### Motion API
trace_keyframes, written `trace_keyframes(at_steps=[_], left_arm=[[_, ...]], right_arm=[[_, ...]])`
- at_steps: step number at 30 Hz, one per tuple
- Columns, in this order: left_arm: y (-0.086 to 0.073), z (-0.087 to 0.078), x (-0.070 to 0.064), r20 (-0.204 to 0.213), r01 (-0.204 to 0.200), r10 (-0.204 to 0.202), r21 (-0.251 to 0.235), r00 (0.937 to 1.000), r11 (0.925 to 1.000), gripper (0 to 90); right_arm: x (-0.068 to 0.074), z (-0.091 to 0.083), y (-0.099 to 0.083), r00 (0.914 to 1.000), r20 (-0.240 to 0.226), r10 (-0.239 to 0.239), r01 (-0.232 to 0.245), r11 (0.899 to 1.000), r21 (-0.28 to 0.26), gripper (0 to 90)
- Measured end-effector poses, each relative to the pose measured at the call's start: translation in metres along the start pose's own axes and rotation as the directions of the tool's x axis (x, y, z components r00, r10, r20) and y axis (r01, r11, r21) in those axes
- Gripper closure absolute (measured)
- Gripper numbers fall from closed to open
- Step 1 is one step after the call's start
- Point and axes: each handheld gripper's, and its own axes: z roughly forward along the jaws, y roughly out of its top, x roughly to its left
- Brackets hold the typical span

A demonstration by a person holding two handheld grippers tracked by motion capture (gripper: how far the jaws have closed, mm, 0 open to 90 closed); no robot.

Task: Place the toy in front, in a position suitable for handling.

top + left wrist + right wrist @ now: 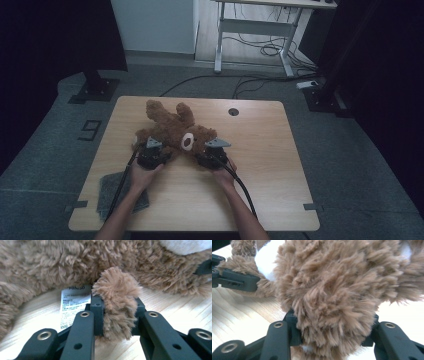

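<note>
A brown teddy bear (175, 129) lies flat on the wooden table (260, 165), a bit left of the middle and toward the far side. From the high view you can see the whole bear, with its legs pointing to the far edge and its white muzzle (188, 141) facing the near side. Both of the person's hands come in from the near edge. The left gripper (151, 150) is at the bear's left side and the right gripper (212, 150) is at its right side. A grey cloth (111, 186) lies on the near left part of the table.

The left gripper view shows things up close. Here the left gripper (116, 315) is squeezed tight on a small fluffy bit of the bear (117, 305). A white tag (73, 306) with tiny print sits just beside it on the wood.

In the right gripper view, the right gripper (332, 332) is clamped on a big furry lump of the bear (332, 297). The left gripper (234, 280) peeks in at the far left.
</note>
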Motion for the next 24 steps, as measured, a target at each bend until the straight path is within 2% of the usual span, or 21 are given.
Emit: trace_keyframes(at_steps=[6,13,17,24], left_arm=[[0.006,-0.008,-0.008,-0.036,-0.047,0.045,-0.042,0.9983,0.9980,73.6],[0.013,-0.015,-0.017,-0.043,-0.062,0.058,-0.089,0.9974,0.9941,74.3],[0.018,-0.021,-0.022,-0.037,-0.075,0.071,-0.111,0.9968,0.9910,74.8],[0.029,-0.035,-0.033,-0.042,-0.103,0.098,-0.145,0.9943,0.9841,75.3]], right_arm=[[0.004,-0.005,0.003,0.9988,0.018,-0.045,0.046,0.998,-0.048,56.1],[0.002,-0.008,0.002,0.9990,0.004,-0.045,0.045,0.997,-0.067,57.6],[0.000,-0.015,0.002,0.9995,0.008,-0.032,0.032,0.992,-0.124,59.0],[0.000,-0.026,0.003,0.9997,-0.003,-0.023,0.022,0.985,-0.173,60.0]])
